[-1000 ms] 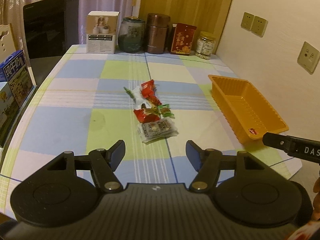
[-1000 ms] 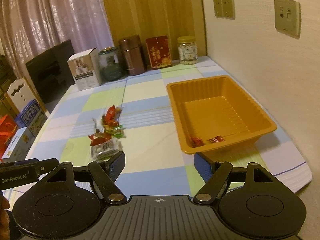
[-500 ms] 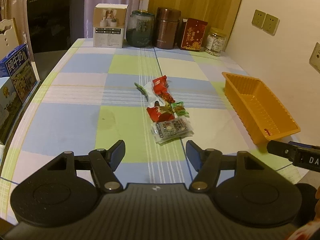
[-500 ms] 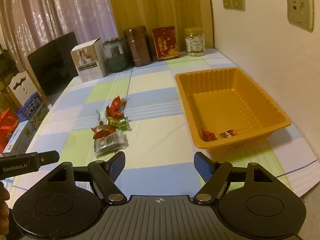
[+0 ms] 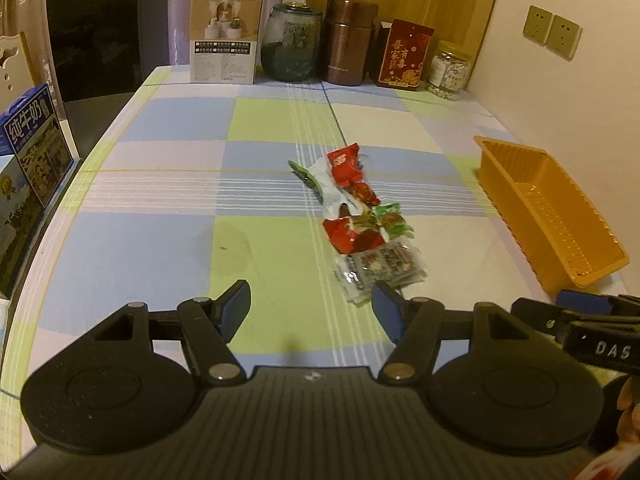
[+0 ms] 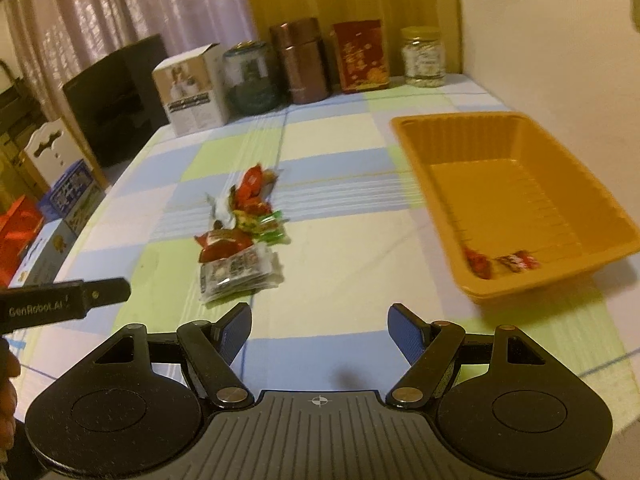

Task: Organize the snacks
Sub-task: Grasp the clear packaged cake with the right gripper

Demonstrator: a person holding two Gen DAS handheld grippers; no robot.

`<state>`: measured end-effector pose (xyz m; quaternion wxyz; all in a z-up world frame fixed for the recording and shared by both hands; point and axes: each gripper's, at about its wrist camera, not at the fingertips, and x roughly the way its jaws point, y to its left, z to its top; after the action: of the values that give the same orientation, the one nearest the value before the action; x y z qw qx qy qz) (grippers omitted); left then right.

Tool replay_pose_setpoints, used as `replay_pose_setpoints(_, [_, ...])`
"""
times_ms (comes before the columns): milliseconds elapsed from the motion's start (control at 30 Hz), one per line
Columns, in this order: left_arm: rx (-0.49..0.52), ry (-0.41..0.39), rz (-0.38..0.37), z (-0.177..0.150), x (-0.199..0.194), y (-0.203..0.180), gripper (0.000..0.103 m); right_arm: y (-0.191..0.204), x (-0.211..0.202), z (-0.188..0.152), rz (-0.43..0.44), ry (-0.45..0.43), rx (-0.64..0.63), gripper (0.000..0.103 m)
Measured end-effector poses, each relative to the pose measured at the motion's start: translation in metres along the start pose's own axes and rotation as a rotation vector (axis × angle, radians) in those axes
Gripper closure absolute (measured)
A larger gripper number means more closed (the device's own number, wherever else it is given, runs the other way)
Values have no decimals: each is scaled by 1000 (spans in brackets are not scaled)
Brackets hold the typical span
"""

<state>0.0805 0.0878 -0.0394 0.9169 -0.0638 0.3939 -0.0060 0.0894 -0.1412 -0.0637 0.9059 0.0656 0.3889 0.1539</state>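
A loose string of snack packets (image 5: pixel 362 220) lies near the middle of the checked tablecloth (image 5: pixel 160 240), running from a red wrapper (image 5: pixel 343 164) at the far end, past a white-and-green one and a small green sweet (image 5: pixel 390 219), to a clear packet with dark print (image 5: pixel 378 270) at the near end; the packets touch or overlap one another. In the right wrist view the same pile of snack packets (image 6: pixel 240 236) sits left of an orange plastic tray (image 6: pixel 600 216), well apart from it, and the tray holds two small red-wrapped sweets (image 6: pixel 498 262) against its near wall. The left gripper (image 5: pixel 314 306) hovers over the near part of the cloth with both fingers spread wide and nothing between them; its right blue pad (image 5: pixel 386 306) appears just in front of the clear packet, though whether it touches is not clear. The right gripper (image 6: pixel 320 330) hangs likewise above the cloth, fingers wide apart and empty, the pile ahead to its left and the tray ahead to its right. Along the far edge of the table stand a white carton (image 5: pixel 226 38), a dark glass jar (image 5: pixel 291 42), a brown canister (image 5: pixel 350 40), a red box (image 5: pixel 405 54) and a small jar with a yellow lid (image 5: pixel 448 70). A black screen (image 5: pixel 108 28) stands past the table's far left corner, and blue milk cartons (image 5: pixel 30 144) sit beside the left edge.
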Motion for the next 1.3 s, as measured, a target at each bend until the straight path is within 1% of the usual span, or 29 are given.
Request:
replay_pose_setpoints(167, [-6,10,9,5,13,13,39,11,32,8,47,29,-108,27])
replay_pose_setpoints(300, [-23,12,15,10,23,25,39,23,60,17,94,54,-256,27])
replay_pose_setpoints(433, [-41,10,19,14,29,32,39,37,88,22,155,86,-470,27])
replay_pose_setpoints(467, [-41,10,20,15,30,33,39,42,95,22,167,90,-544,27])
replay_pose_setpoints(567, [-40,19,17,15,34,35,39,50,110,21,200,93,-699,27])
replay_pose_setpoints(733, [-33,27,8,15,36,36,39,62,128,18,250,82,-924,28])
replay_pose_setpoints(833, [-46,34,1,13,37,37,39,68,139,17,291,98,-1007,28])
replay_pose_setpoints(900, [-55,42,2,11,39,38,39,68,149,17,314,121,-1024,28])
replay_pose_setpoints(967, [-60,49,2,9,41,39,39,65,155,23,336,144,-975,28])
replay_pose_setpoints(1033, [-62,54,3,7,41,39,39,64,156,24,323,158,-952,37])
replay_pose_setpoints(1133, [-66,58,2,6,42,40,39,60,151,23,301,185,-905,46])
replay_pose_setpoints(1233, [-65,56,1,5,41,39,39,54,143,23,308,229,-795,50])
replay_pose_setpoints(1300, [-66,54,-4,6,40,38,39,53,137,20,327,252,-754,51])
